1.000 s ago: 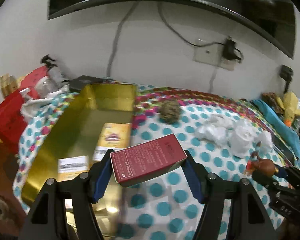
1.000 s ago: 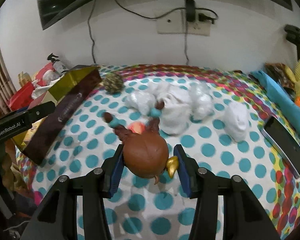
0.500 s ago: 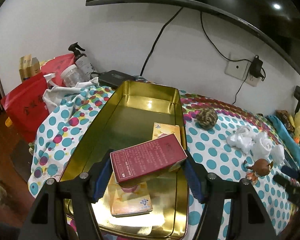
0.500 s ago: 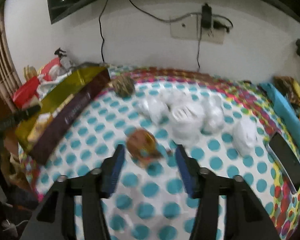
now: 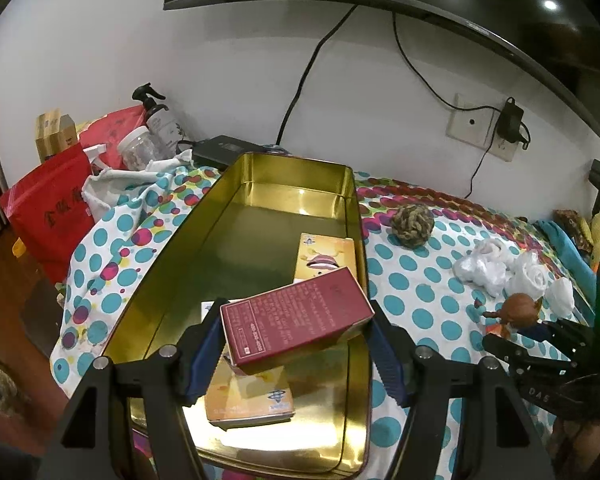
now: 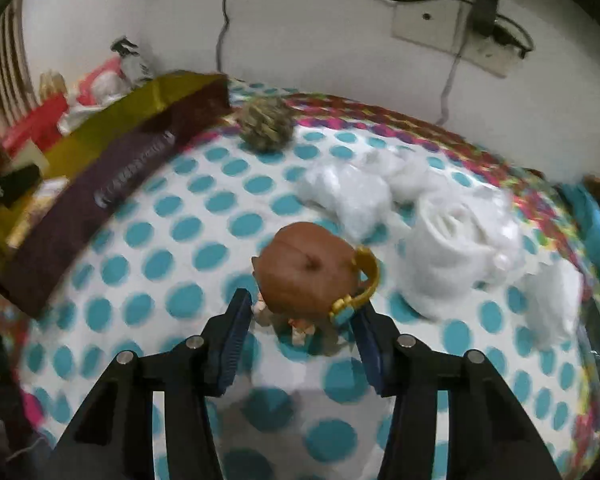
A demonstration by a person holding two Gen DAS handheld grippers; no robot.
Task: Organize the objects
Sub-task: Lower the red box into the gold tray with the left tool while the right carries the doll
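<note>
My left gripper (image 5: 294, 354) is shut on a dark red box (image 5: 296, 318) and holds it tilted above the near end of an open gold tin (image 5: 260, 220). Two yellow boxes (image 5: 326, 254) lie inside the tin. My right gripper (image 6: 300, 338) is open, its fingers on either side of a brown-headed doll figure (image 6: 310, 276) with gold headphones that stands on the dotted cloth. The figure also shows in the left wrist view (image 5: 516, 310), with the right gripper (image 5: 540, 336) just behind it.
A rope ball (image 5: 414, 226) and several white cloth rolls (image 5: 500, 272) lie on the dotted cloth (image 5: 420, 312). Red bags (image 5: 52, 204), a spray bottle (image 5: 156, 116) and a jar (image 5: 134, 152) stand at the left. The tin's dark outer wall (image 6: 100, 196) is left of the figure.
My left gripper carried the red box leftward from over the cloth to over the tin. My right gripper let go of the figure, pulled back, then came close around it again.
</note>
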